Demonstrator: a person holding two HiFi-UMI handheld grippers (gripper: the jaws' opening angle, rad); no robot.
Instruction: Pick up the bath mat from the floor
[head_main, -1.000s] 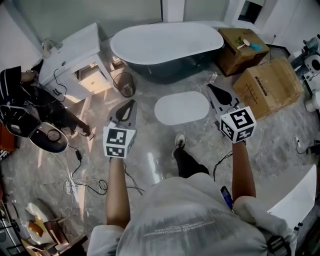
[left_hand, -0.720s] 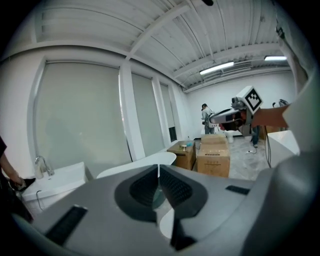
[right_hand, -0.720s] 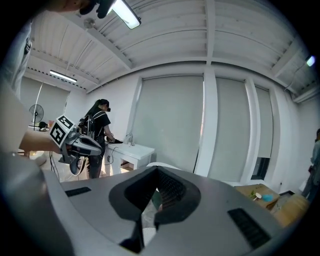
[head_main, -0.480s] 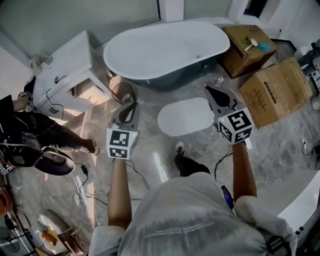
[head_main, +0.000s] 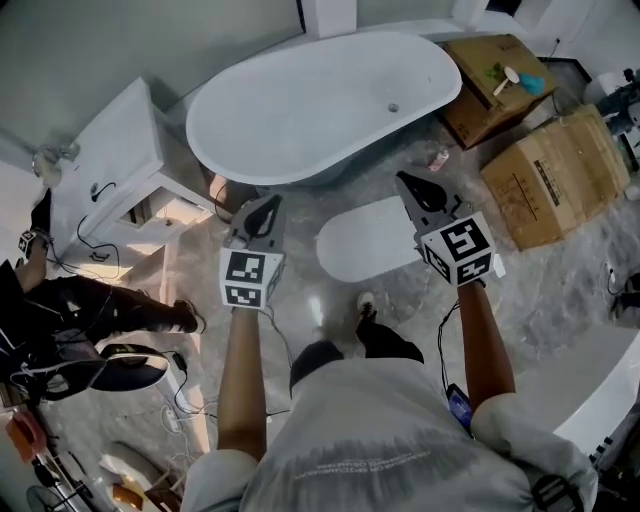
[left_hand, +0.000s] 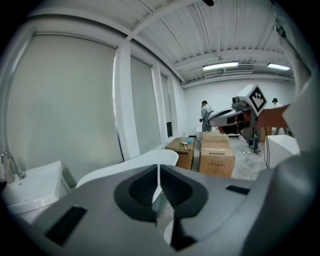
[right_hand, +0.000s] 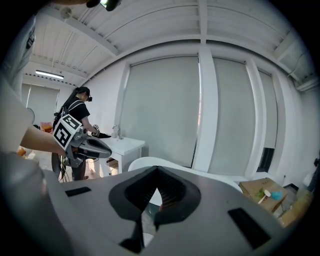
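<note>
The bath mat is a white oval lying flat on the grey marble floor in front of the bathtub. My left gripper is held in the air to the mat's left, its jaws closed together on nothing. My right gripper hovers over the mat's far right end, jaws also together and empty. In the left gripper view the shut jaws point at the tub rim, and in the right gripper view the shut jaws do the same. Both gripper views look level across the room, and neither shows the mat plainly.
Two cardboard boxes stand right of the tub. A white vanity sits at the left, with a wastebasket by it. Cables trail over the floor at lower left, where another person crouches. My own feet stand just before the mat.
The view has advanced toward the tub, which now fills more of the top. Both grippers have kept their spacing and stayed shut; the mat now lies closer between them.
</note>
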